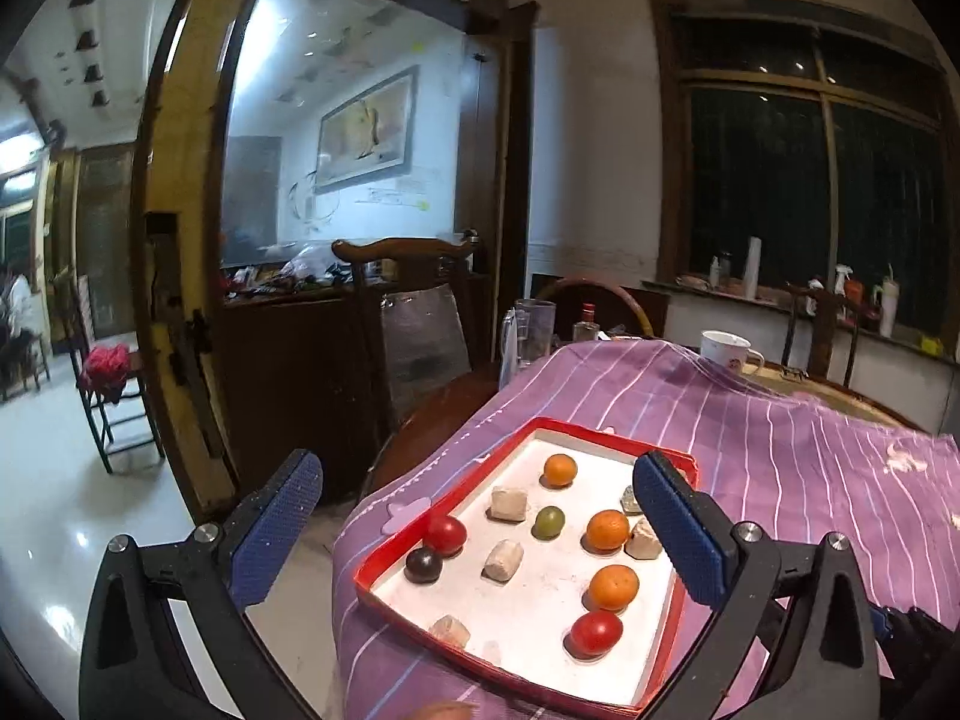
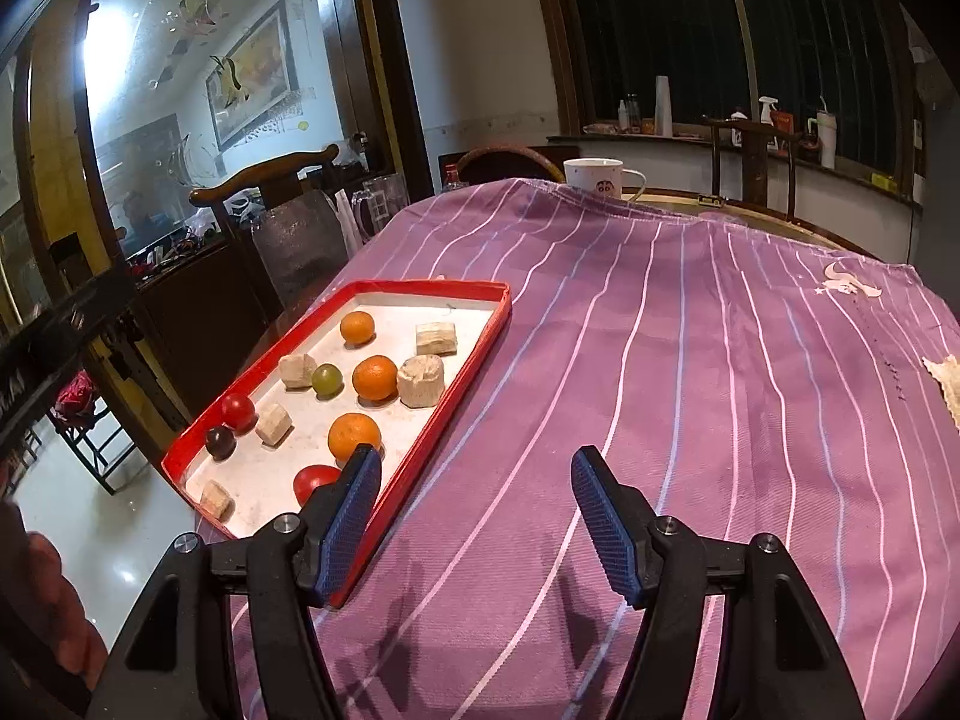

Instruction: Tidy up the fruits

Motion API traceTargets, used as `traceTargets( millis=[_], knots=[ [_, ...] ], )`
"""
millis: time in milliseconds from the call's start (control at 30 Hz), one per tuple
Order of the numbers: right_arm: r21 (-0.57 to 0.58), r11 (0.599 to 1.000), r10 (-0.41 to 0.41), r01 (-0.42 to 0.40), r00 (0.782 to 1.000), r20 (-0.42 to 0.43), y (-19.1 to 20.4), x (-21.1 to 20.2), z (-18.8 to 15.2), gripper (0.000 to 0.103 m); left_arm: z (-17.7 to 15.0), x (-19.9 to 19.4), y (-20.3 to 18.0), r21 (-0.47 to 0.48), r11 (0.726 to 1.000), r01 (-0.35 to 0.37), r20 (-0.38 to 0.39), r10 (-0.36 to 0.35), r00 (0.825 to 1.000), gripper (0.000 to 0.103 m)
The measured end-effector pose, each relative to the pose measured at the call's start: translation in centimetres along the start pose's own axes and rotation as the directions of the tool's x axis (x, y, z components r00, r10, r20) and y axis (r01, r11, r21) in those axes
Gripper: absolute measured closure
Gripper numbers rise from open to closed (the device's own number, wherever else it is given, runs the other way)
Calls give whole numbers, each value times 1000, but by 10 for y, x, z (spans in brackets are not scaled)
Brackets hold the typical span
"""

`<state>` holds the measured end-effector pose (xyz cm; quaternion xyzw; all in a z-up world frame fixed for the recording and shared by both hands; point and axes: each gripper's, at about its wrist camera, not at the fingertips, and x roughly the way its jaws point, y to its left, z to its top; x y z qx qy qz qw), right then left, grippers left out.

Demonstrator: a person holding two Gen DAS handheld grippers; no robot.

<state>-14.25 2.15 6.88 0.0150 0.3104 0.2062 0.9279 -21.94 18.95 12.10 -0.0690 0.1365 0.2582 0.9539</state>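
Standing wide apart on both grippers, with nothing between the blue pads. Left gripper (image 1: 480, 516) hovering over the near end of a red tray (image 1: 456, 492), jaws spread broadly enough to frame most of its white floor. Right gripper (image 2: 477, 531) hanging above the purple striped cloth (image 2: 690, 360) just beside the tray's right rim, its left finger (image 2: 351, 516) overlapping that rim in the right wrist view and partly covering a red tomato (image 2: 312, 480).

Lying loose inside the tray, in the left wrist view: three oranges, one at the far end (image 1: 560, 470), one in the middle (image 1: 607, 530), one nearer (image 1: 613, 587); a green grape (image 1: 548, 522) between the far and middle oranges; a second red tomato (image 1: 446, 534) touching a dark plum (image 1: 423, 564) by the left rim; the near tomato just below the nearest orange. Sitting scattered among the fruit, several pale beige blocks (image 1: 503, 560), one of them pressing against the middle orange.

Resting at the left edge of the table, on the cloth, well apart from a white mug (image 2: 597, 177) at the far side. Showing behind the tray, a wooden chair (image 1: 414, 300) and a clear jug (image 1: 531, 330).
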Motion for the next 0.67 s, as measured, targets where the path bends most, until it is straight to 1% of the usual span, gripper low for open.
traceTargets(
  millis=[33,67,133,233,300,467,600,667],
  knots=[
    [0,1000,2,-2,1000,1,0,0,0,32,0,3,2,-6,1000,15,-23,-15,1000,0],
    [-2,1000,3,-3,1000,3,0,-1,0,32,0,9,5,-22,999,36,-65,-38,997,0],
    [-12,1000,4,-4,1000,6,2,-3,-2,32,-2,13,8,-46,998,45,-101,-49,994,0],
    [-31,999,8,-8,1000,14,6,-6,-4,32,-3,16,12,-61,997,56,-111,-63,992,0],
    [-49,999,7,-7,1000,18,10,-6,-5,31,-4,18,12,-66,994,85,-122,-92,988,0],
    [-83,996,13,-12,1000,15,21,-3,-6,31,-12,29,12,-108,984,144,-190,-162,968,0],
    [-103,995,9,-9,1000,9,25,-1,-8,31,-16,32,14,-124,981,150,-214,-174,961,0],
    [-104,994,9,-9,1000,4,26,0,-9,31,-17,35,13,-122,982,144,-238,-170,956,0]
  ],
)
